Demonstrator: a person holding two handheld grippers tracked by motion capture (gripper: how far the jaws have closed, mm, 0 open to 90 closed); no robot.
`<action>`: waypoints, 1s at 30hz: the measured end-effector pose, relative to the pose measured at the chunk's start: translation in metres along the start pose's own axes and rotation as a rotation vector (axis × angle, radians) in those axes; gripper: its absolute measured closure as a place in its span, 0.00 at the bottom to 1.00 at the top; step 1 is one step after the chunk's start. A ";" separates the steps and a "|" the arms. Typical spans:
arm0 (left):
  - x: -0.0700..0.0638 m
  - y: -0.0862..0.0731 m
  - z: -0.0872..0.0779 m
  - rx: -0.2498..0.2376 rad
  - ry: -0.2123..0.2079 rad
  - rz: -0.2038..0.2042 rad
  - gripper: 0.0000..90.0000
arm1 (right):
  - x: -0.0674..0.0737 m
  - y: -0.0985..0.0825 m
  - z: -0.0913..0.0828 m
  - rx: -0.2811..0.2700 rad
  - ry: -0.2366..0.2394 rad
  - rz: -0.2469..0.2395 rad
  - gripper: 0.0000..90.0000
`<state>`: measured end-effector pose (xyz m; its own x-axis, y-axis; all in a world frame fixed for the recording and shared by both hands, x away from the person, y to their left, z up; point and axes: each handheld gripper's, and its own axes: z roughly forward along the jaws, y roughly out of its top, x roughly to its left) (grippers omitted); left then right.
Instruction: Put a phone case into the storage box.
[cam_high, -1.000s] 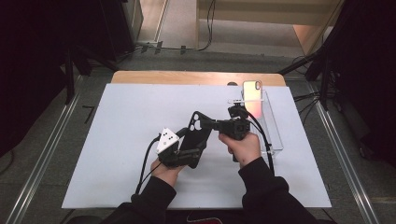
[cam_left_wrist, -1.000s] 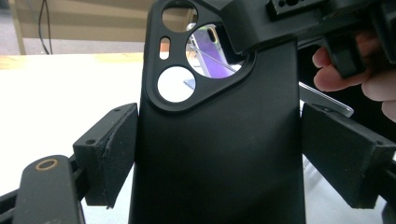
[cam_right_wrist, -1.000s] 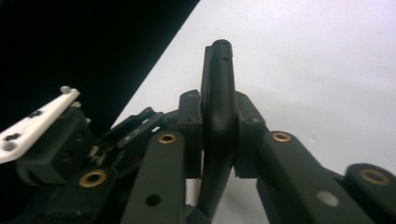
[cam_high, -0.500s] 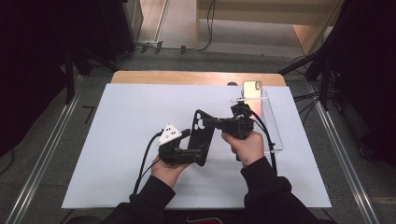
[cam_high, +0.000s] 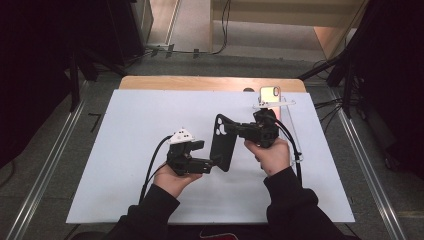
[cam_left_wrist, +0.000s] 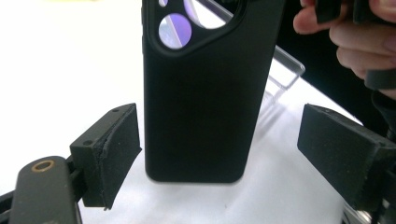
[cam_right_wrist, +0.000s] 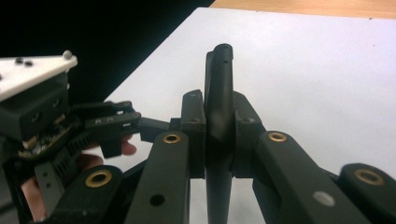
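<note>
Black silicone, a phone case (cam_high: 223, 143) is standing in the middle of the high view, above the white worktop (cam_high: 125, 150), its long axis running from upper left to lower right and its camera cut-out at the upper end. The right gripper (cam_high: 239, 131) is reaching in from the right and clamping the case near that upper end, while the left gripper (cam_high: 216, 162) is sitting at the case's lower end. Further up and right in the frame, a second phone (cam_high: 269, 94) is leaning on a clear stand (cam_high: 292, 135).

In the left gripper view the phone case (cam_left_wrist: 205, 93) is rising upright through the centre, cut-out at the top edge, its back facing the camera. The left gripper (cam_left_wrist: 219, 154) is standing wide, released; both pads are clear of the case, one on each side. A hand (cam_left_wrist: 355, 42) is showing at upper right.

In the right gripper view the phone case (cam_right_wrist: 218, 116) is appearing edge-on as a thin vertical slab. The right gripper (cam_right_wrist: 219, 135) is clenching it from both flat sides. The left gripper (cam_right_wrist: 116, 123) is showing at the left.
</note>
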<state>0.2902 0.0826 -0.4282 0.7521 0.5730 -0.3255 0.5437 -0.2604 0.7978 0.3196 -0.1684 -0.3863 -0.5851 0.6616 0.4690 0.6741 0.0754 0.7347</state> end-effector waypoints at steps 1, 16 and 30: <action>0.001 0.001 -0.001 0.015 0.002 0.008 0.15 | 0.000 0.000 -0.001 0.004 0.000 -0.009 0.86; 0.008 0.014 -0.013 0.133 -0.038 0.124 0.29 | 0.001 -0.001 -0.011 0.059 0.071 -0.177 0.86; 0.016 0.032 -0.027 0.175 -0.145 0.183 0.34 | 0.005 -0.006 -0.014 0.128 0.183 -0.307 0.86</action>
<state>0.3101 0.1043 -0.3946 0.8823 0.3903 -0.2631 0.4403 -0.4867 0.7545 0.3067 -0.1765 -0.3812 -0.8317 0.4507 0.3243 0.4987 0.3496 0.7932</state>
